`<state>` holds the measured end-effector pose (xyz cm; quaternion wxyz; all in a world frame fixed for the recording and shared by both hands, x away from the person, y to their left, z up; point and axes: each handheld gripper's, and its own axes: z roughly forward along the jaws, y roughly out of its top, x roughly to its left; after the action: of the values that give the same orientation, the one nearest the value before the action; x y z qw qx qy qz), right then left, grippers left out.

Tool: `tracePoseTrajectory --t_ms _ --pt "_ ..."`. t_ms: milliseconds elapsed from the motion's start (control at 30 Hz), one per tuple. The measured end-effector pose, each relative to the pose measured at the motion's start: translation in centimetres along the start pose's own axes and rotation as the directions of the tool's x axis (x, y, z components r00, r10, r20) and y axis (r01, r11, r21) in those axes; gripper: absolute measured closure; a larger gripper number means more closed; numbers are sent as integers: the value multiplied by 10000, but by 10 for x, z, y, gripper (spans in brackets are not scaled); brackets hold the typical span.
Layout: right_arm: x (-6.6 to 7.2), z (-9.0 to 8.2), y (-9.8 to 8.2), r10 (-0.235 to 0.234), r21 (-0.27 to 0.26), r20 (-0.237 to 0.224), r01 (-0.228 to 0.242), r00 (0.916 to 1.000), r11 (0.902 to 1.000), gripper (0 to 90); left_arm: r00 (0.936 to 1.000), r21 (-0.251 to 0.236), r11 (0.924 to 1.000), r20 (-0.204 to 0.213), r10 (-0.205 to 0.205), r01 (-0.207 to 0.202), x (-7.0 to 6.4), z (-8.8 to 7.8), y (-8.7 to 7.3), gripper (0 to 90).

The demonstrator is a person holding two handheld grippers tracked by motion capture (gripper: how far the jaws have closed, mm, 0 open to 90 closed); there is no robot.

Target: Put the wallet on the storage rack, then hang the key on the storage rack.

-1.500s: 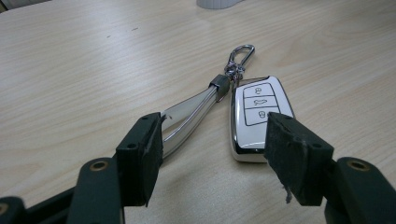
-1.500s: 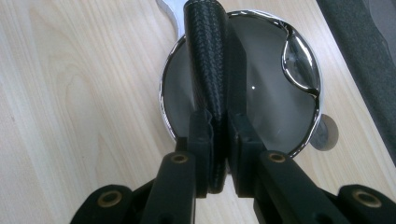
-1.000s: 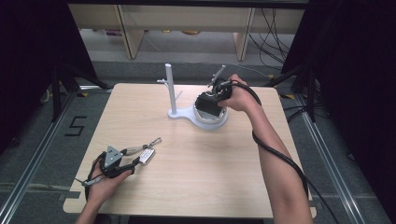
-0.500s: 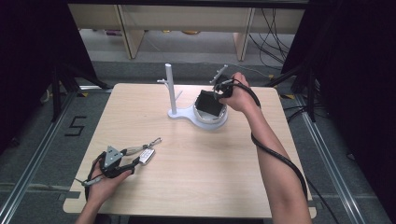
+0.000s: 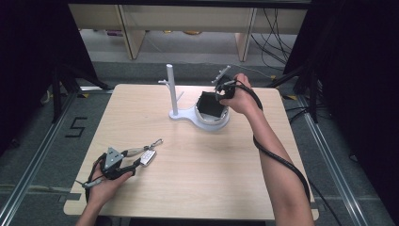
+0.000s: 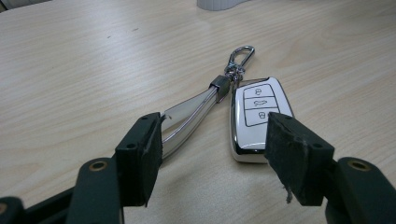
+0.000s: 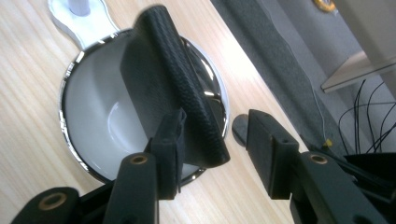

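Note:
A black textured wallet stands on edge in the chrome-rimmed white dish of a stand. My right gripper hovers at its far right side. In the right gripper view the wallet leans on one pad while the other pad stands apart from it. These jaws have just been opening, with the wallet between them. Near the front left, my left gripper rests open on the table. A white car key fob and its silver strap lie between its pads.
A white post with a short peg rises from the stand's base, left of the dish. A snap hook joins the fob and strap. The wooden table has its far edge just behind the stand. Shelving and cables lie beyond.
The right gripper's jaws have spread apart around the wallet, which now rests in the dish. Neither hand has shifted, and the key fob lies as before.

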<state>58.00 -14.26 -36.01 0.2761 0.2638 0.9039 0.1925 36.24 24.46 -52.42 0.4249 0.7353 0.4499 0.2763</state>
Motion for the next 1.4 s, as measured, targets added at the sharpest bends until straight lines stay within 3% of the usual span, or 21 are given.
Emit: tracePoseTrajectory --t_ms 200,367,600,800,867,967,1000,1167,1400 --pt "6 -9 -1 -53 -236 6 53 10000 9997 560 10000 -10 10000 -7 57 -57 0 0 0 364" --pt "7 -16 -11 214 -269 -88 -216 9997 9994 558 9999 -3 9999 30 -110 110 2 -1 0 356" --pt "13 -26 -44 984 -202 -569 -997 9935 9948 549 9994 -97 9994 -13 -332 331 4 -1 0 346" --pt "18 -32 -69 856 -472 -685 -890 9940 9949 522 9978 -396 9971 -94 -650 646 6 -3 6 328" --pt "27 -38 -84 1369 -690 -876 -1431 9867 9873 513 9956 -539 9942 -41 -933 929 6 -3 9 324" --pt "33 -42 -95 1448 -781 -926 -1521 9851 9853 509 9961 -493 9949 -6 -884 882 6 -4 12 322" --pt "40 -45 -106 1770 -832 -1080 -1863 9783 9790 508 9955 -540 9940 49 -946 947 4 -3 14 324" --pt "53 -47 -128 2020 -782 -1121 -2113 9729 9743 505 9957 -521 9945 209 -897 907 2 -1 18 326" --pt "71 -51 -163 2554 -931 -1095 -2657 9606 9596 511 9949 -536 9954 655 -763 799 -5 6 32 339"
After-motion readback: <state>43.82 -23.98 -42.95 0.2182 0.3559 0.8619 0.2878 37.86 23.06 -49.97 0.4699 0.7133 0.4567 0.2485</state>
